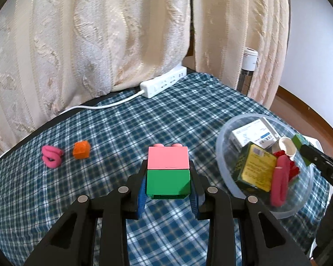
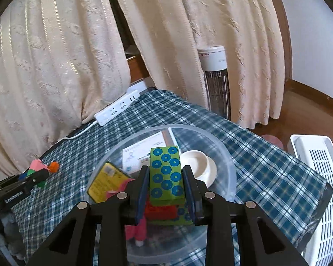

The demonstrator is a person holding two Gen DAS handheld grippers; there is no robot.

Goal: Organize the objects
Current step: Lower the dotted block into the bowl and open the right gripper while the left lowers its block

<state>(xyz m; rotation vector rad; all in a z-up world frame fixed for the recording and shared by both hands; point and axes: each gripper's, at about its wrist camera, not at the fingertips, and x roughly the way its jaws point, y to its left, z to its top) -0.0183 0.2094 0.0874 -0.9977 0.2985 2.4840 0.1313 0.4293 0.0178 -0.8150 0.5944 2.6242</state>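
green block [image 2: 166, 175] gripped, over bowl [image 2: 229, 155]

Each camera sits on its own gripper and looks forward and down along the two fingers, close over the checked tablecloth [image 1: 113, 133]. The left wrist view faces the curtain [image 1: 88, 33], with the clear bowl [image 1: 221, 155] at its right edge. The right wrist view looks from just above this bowl [image 2: 229, 161]. Both views share the bowl, the power strip [image 1: 164, 82] and the curtain.
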